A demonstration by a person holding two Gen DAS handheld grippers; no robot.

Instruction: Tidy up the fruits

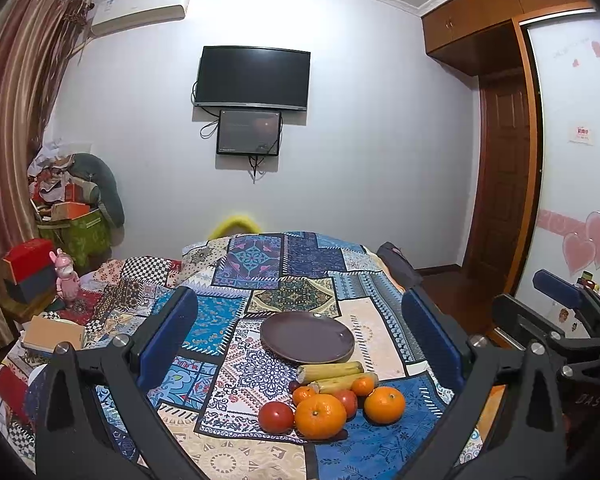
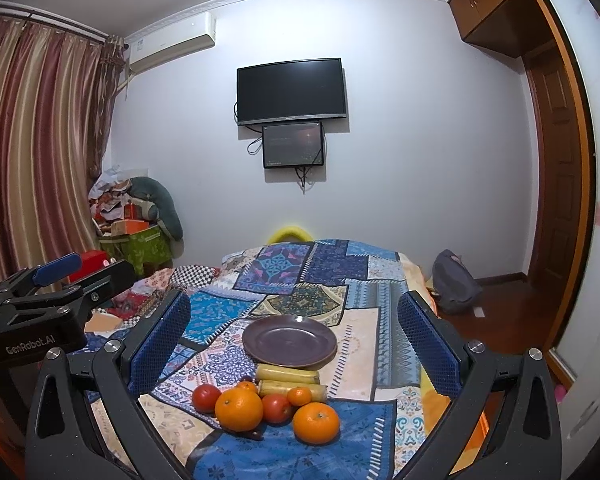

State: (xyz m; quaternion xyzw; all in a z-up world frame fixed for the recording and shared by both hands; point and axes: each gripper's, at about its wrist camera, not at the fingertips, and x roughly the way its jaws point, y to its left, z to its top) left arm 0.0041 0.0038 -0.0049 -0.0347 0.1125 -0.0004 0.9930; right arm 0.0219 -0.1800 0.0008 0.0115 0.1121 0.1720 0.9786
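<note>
A pile of fruit lies on a patterned cloth: two large oranges (image 1: 320, 416) (image 2: 316, 423), small oranges (image 1: 363, 385), red tomatoes (image 1: 276, 418) (image 2: 206, 398) and two yellow-green cane pieces (image 1: 330, 372) (image 2: 288, 374). An empty dark purple plate (image 1: 307, 337) (image 2: 289, 340) sits just behind the pile. My left gripper (image 1: 300, 344) is open and empty, above and before the fruit. My right gripper (image 2: 294, 344) is open and empty, likewise held back from the pile. Each gripper shows at the edge of the other's view.
The cloth covers a raised surface (image 2: 364, 364) that drops off at right to a wooden floor with a grey bag (image 2: 458, 282). Boxes and a pink toy (image 1: 67, 278) crowd the left. A TV (image 2: 291, 90) hangs on the far wall.
</note>
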